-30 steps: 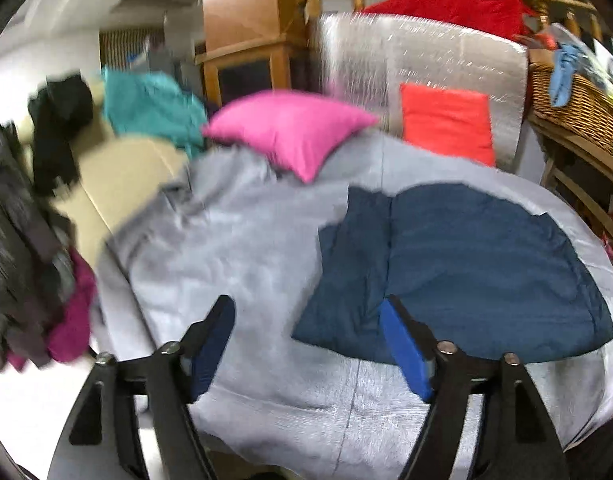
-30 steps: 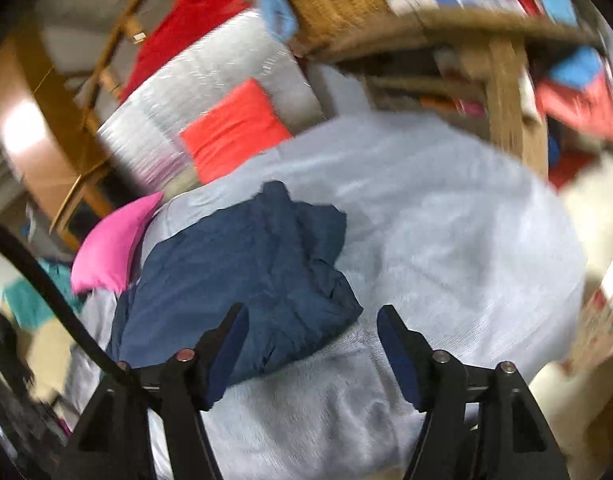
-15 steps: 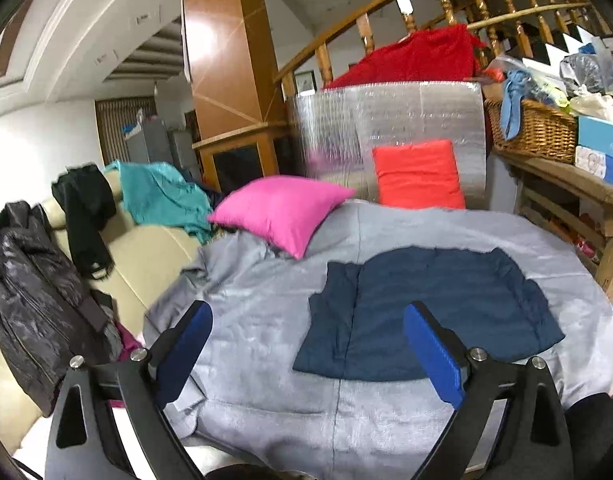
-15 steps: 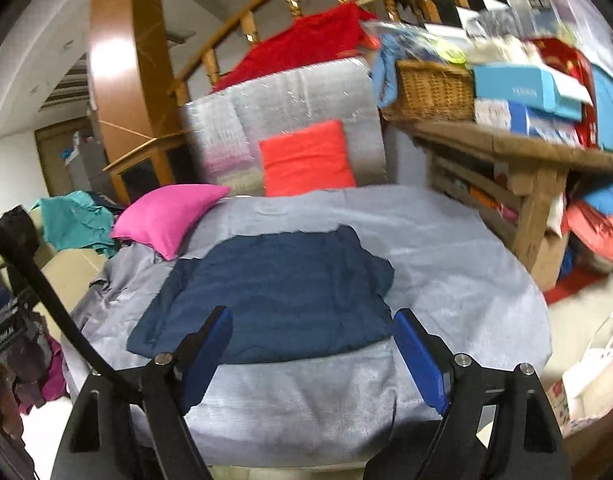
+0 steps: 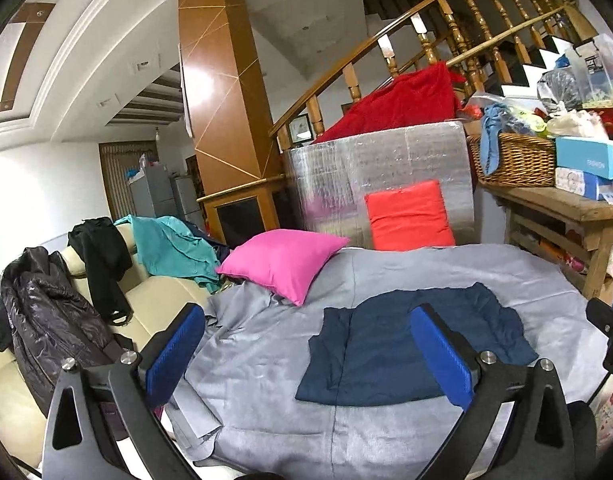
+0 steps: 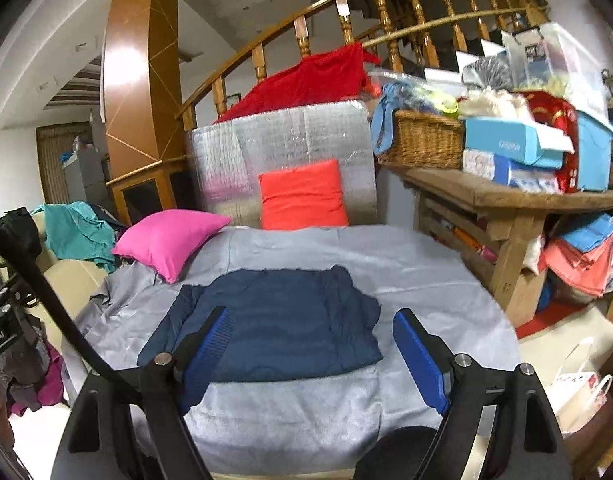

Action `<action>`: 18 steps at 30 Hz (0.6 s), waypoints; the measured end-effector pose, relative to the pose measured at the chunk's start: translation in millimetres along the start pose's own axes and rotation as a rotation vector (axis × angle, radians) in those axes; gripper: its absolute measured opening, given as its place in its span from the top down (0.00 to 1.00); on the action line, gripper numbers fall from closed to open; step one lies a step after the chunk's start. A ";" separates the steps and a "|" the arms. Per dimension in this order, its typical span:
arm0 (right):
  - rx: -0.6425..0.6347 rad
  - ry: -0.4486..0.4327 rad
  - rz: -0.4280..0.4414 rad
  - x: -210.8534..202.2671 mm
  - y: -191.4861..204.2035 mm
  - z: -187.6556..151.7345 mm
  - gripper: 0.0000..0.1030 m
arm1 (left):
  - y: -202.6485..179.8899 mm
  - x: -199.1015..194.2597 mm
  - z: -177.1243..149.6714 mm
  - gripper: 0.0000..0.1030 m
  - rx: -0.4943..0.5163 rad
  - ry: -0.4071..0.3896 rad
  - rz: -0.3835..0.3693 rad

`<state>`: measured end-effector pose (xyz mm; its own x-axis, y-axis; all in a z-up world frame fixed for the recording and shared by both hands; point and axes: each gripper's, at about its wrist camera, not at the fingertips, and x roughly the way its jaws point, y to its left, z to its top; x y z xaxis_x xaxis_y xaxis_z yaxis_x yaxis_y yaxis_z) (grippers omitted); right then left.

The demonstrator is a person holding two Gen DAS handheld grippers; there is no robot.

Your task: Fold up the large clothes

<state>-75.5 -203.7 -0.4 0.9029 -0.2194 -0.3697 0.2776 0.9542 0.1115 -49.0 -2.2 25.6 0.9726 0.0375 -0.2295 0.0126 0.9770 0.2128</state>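
Navy garment (image 5: 410,352) lies folded flat on the grey sheet (image 5: 386,268), mid-surface. Pink cushion (image 5: 282,260) at the far left corner, red cushion (image 5: 410,216) behind. Left gripper (image 5: 306,354) above the near edge, jaws wide apart, holding nothing. Right gripper (image 6: 310,354) likewise: jaws spread, empty, clear of the cloth.

Left tool (image 5: 306,354): black angular frame, triangular cut-outs, two blue ribbed pads (image 5: 442,360), silver screw heads at finger bases. Right tool (image 6: 310,354): same black frame, blue pads (image 6: 418,360), silver screws. Black cable (image 6: 46,296) curves past its left side.
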 end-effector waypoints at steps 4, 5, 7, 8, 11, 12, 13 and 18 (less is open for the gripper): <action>0.008 -0.026 0.000 -12.5 2.6 4.4 0.17 | -2.1 -10.3 5.0 0.00 -0.006 -0.007 -0.002; 0.012 -0.034 0.004 -15.5 3.4 4.8 0.17 | -2.4 -12.6 6.2 0.00 -0.006 -0.010 0.000; 0.017 -0.039 0.010 -18.6 4.4 5.5 0.17 | -3.3 -15.7 7.7 0.00 -0.002 -0.015 0.005; 0.018 -0.040 0.012 -19.9 5.0 5.6 0.17 | -3.6 -17.2 8.6 0.00 0.000 -0.018 0.008; 0.017 -0.040 0.014 -21.1 6.3 5.6 0.17 | -3.9 -20.6 9.9 0.00 -0.002 -0.025 0.016; 0.016 -0.039 0.013 -21.5 6.9 5.6 0.17 | -4.1 -21.3 11.1 0.00 -0.004 -0.024 0.018; 0.015 -0.038 0.014 -22.1 7.1 5.4 0.17 | -3.8 -21.7 11.4 0.00 -0.006 -0.024 0.018; 0.022 -0.045 0.017 -25.5 5.8 5.9 0.17 | -2.2 -22.0 11.5 0.00 -0.009 -0.022 0.028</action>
<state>-95.0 -193.8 15.0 0.9212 -0.2131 -0.3256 0.2691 0.9532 0.1376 -67.8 -7.6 41.1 0.9774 0.0599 -0.2025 -0.0164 0.9775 0.2104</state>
